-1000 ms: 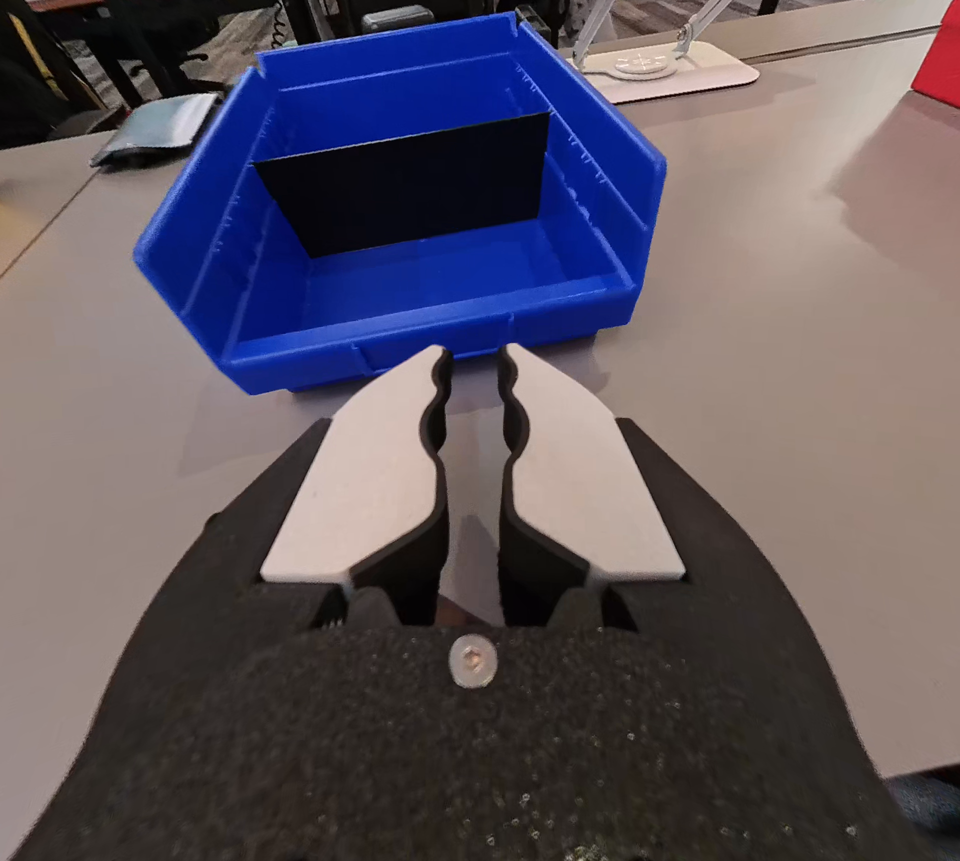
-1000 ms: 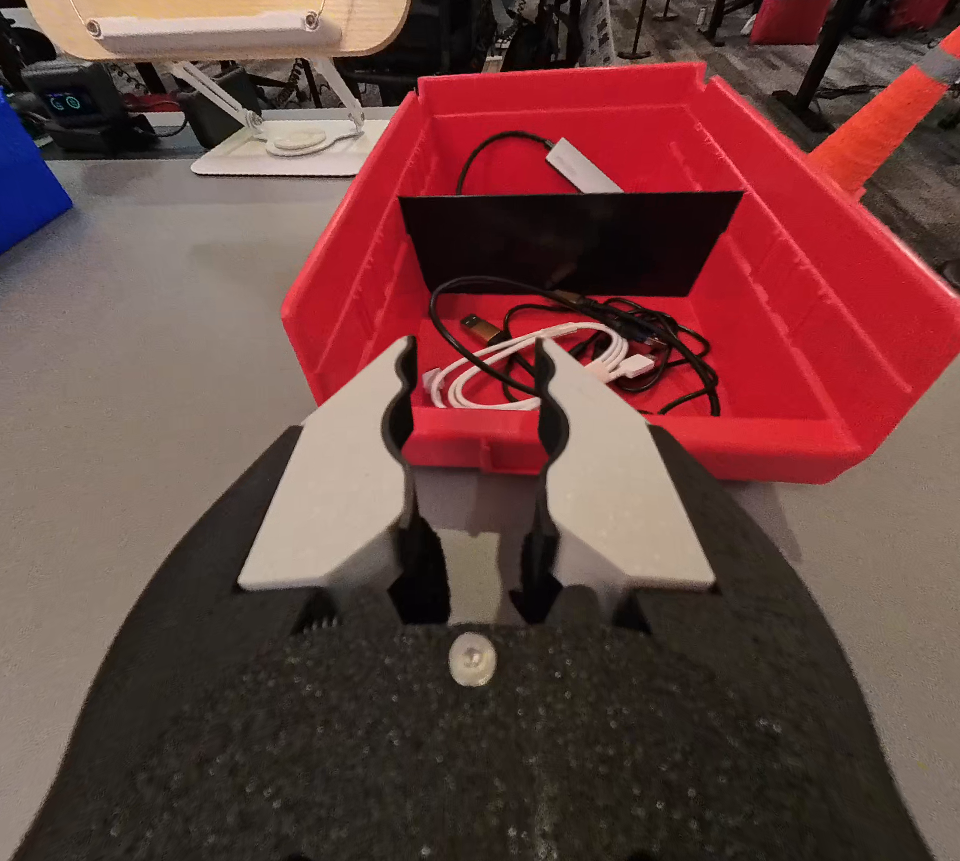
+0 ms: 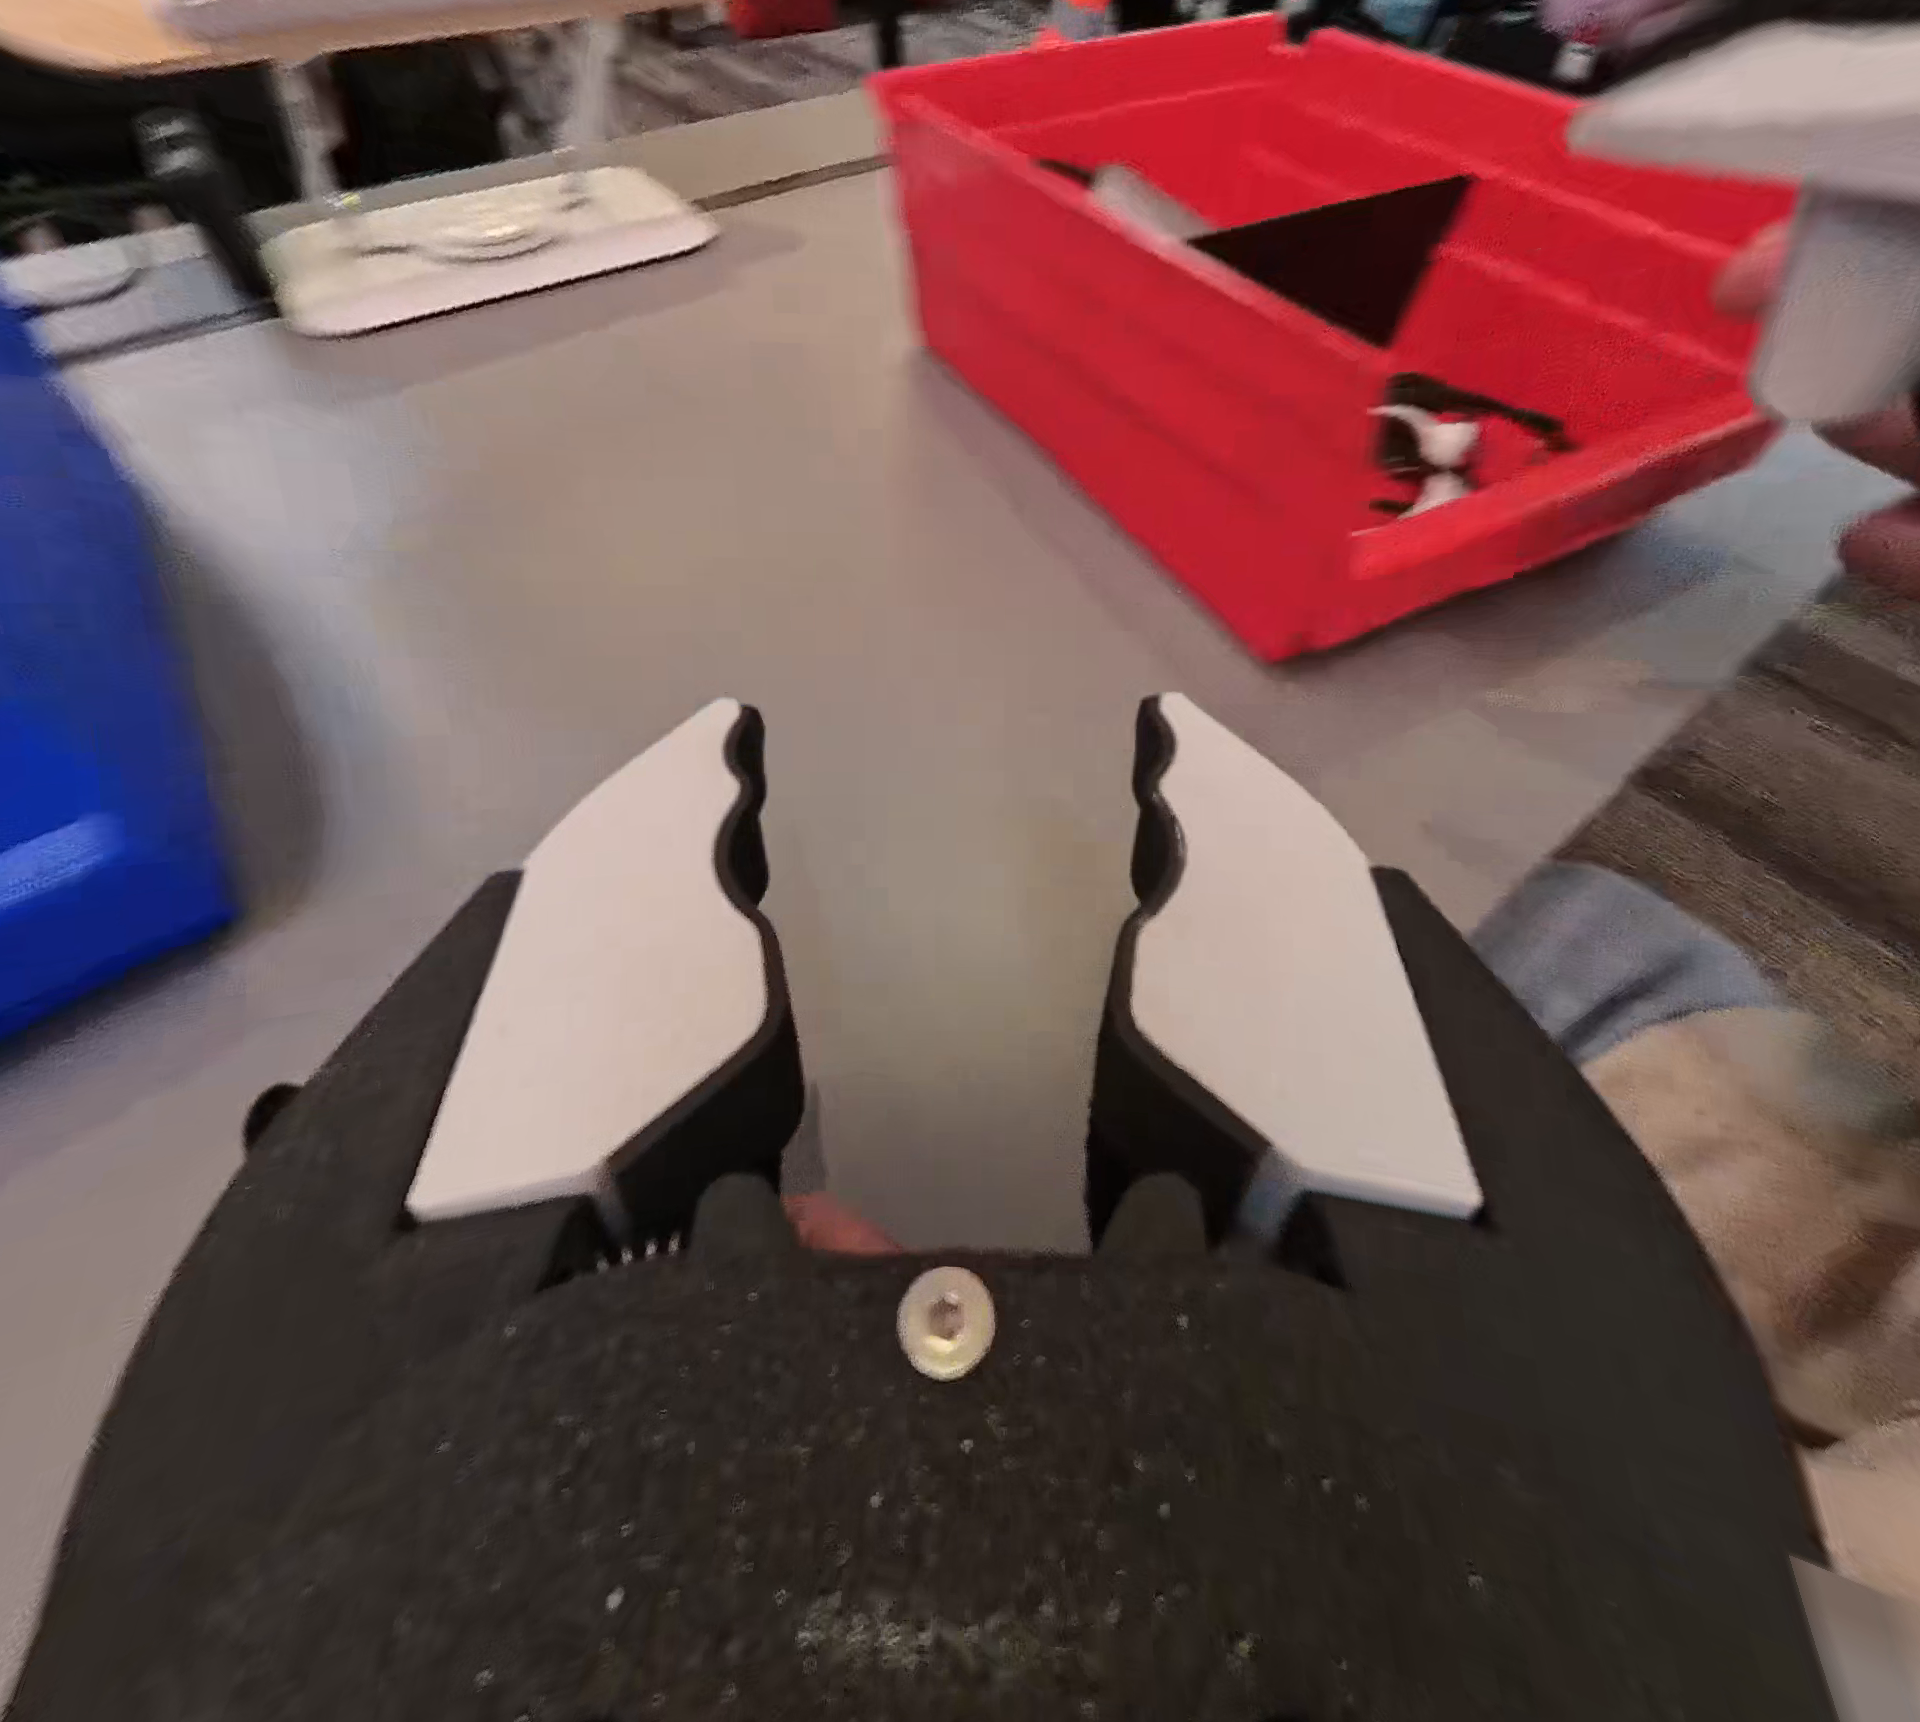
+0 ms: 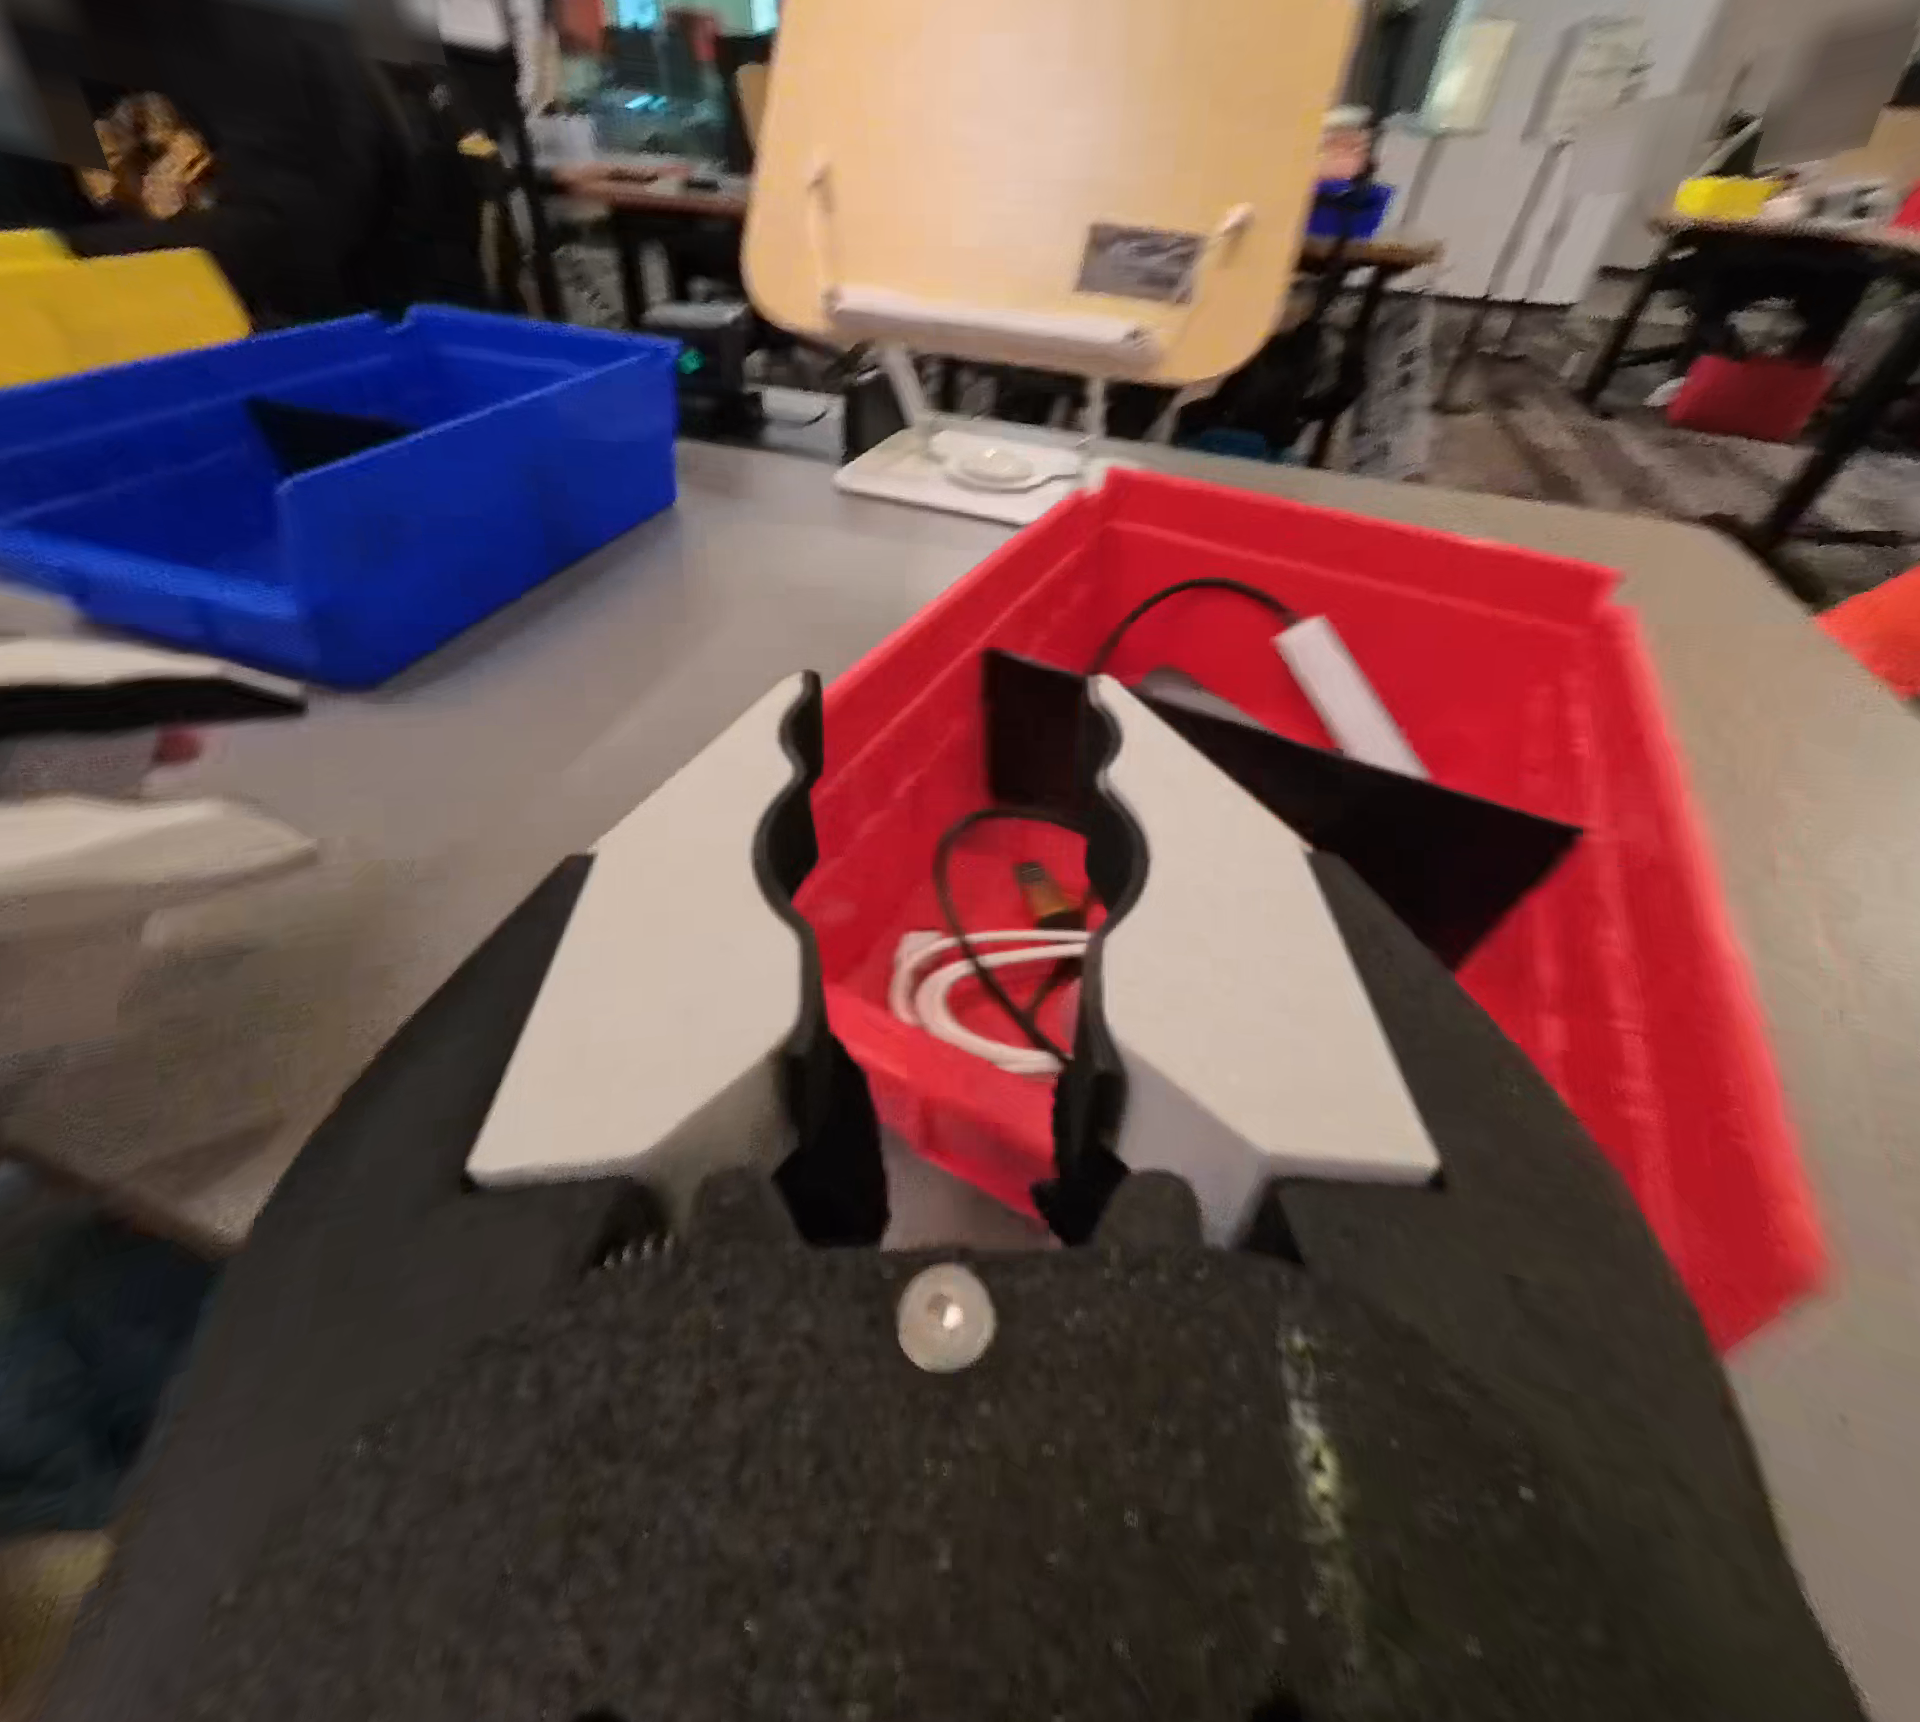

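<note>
My left gripper [image 3: 948,716] is open and empty over the bare grey table [image 3: 644,529], between a blue bin [image 3: 73,737] at the left edge and a red bin [image 3: 1195,384] ahead to the right. My right gripper [image 4: 951,690] is open and empty, raised over the near end of the red bin [image 4: 1621,893]. That bin has a black divider [image 4: 1382,831]. In front of the divider lie a coiled white cable [image 4: 966,976] and a black cable [image 4: 956,851]; behind it lies a white stick-shaped device [image 4: 1340,706]. The right gripper also shows at the right edge of the left wrist view [image 3: 1787,114].
The blue bin [image 4: 343,477] with a black divider stands at the left of the table. A wooden board on a white stand [image 4: 1039,155] stands at the table's far edge. A yellow bin [image 4: 94,301] sits behind the blue one. The table's right edge and floor [image 3: 1766,799] are near.
My left gripper has swung right, from facing the blue bin to facing the red one, and opened wide. My right gripper has risen over the red bin and opened further.
</note>
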`<act>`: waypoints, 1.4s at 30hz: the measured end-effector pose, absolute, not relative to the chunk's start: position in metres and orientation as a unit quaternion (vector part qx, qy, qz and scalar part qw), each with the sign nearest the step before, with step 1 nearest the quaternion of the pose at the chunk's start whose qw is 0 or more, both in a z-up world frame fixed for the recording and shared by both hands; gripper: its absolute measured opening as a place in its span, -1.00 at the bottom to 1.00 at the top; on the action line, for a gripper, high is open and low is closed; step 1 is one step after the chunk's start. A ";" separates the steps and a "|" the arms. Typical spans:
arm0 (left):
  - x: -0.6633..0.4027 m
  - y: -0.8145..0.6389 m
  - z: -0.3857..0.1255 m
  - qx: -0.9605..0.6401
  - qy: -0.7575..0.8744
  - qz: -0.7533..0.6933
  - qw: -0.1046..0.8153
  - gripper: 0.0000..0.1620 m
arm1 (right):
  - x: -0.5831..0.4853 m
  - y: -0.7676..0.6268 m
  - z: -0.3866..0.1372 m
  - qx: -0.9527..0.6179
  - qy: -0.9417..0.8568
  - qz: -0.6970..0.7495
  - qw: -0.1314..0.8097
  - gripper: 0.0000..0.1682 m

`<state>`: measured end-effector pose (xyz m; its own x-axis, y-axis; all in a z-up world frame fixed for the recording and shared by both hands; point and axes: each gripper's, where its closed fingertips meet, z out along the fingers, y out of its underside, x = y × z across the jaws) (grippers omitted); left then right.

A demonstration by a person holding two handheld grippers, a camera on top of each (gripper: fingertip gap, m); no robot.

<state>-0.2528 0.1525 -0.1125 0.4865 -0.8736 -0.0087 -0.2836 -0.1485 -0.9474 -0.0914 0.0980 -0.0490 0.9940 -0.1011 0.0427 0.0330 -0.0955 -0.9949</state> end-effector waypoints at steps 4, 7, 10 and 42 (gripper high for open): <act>-0.186 0.109 -0.113 -0.679 0.458 -0.319 0.478 -0.23 | -0.005 0.037 -0.023 -0.677 0.150 -0.202 0.692 -0.44; -0.143 0.108 -0.113 -0.685 0.446 -0.335 0.470 -0.19 | 0.034 0.021 -0.044 -0.685 0.204 -0.184 0.675 -0.45; -0.118 0.127 -0.113 -0.688 0.433 -0.312 0.491 -0.31 | 0.039 0.034 -0.095 -0.745 0.239 -0.109 0.614 -0.37; -0.280 0.283 -0.091 -0.749 0.274 -0.261 0.544 -0.45 | -0.110 0.224 -0.122 -0.807 0.048 -0.055 0.587 -0.86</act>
